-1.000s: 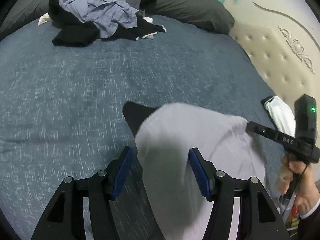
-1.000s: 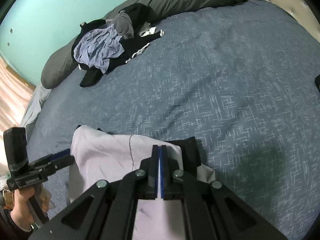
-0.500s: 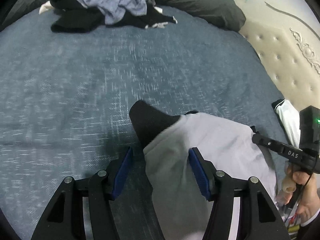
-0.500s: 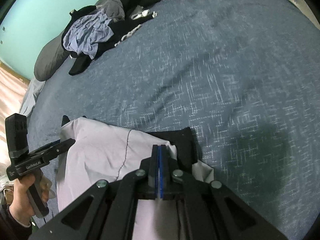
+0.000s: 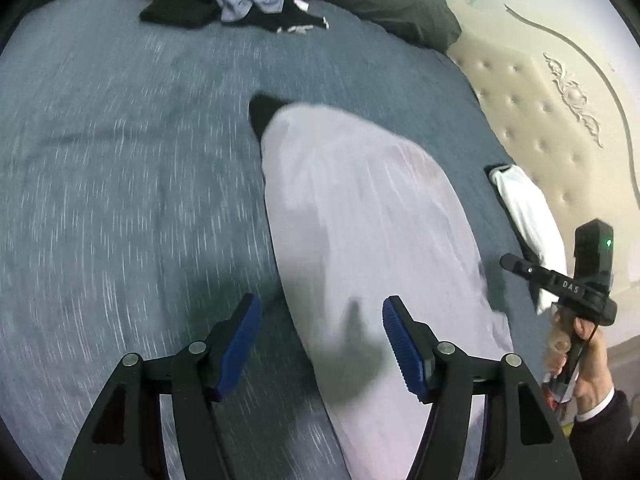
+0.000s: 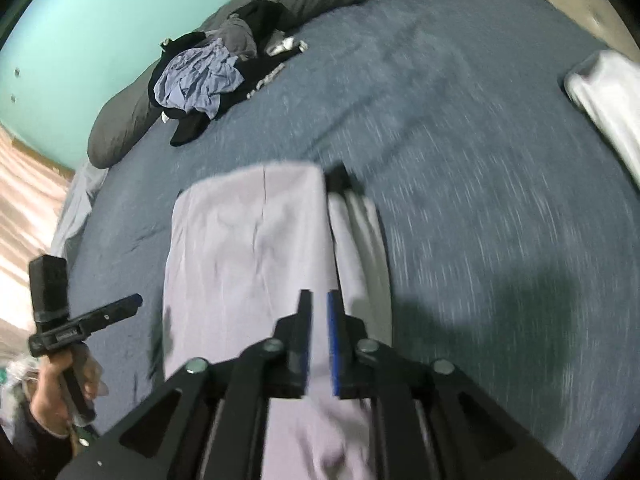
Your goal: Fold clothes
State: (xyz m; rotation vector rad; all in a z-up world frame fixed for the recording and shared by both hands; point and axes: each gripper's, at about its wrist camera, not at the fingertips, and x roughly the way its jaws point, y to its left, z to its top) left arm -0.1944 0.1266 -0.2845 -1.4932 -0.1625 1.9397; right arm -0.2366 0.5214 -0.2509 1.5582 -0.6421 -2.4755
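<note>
The right gripper (image 6: 317, 336) is seen with its jaws opening, a narrow gap between the blue pads, above a pale lilac garment (image 6: 248, 248) laid flat on the blue bedspread (image 6: 460, 152). The left gripper (image 6: 120, 306) is held at the garment's left edge. A clothes pile (image 6: 212, 72) is heaped far back.

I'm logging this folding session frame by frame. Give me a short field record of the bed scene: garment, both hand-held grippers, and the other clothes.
surface: blue-grey bedspread
garment in work: pale lilac garment with black trim, lying flat
left hand-held gripper: jaws opening, wide apart, lilac cloth below them, not pinched
right hand-held gripper: jaws opening, narrow gap, lilac cloth under it
unfolded pile: black and blue clothes heap by the dark grey pillow
folded item: white garment near the cream tufted headboard
</note>
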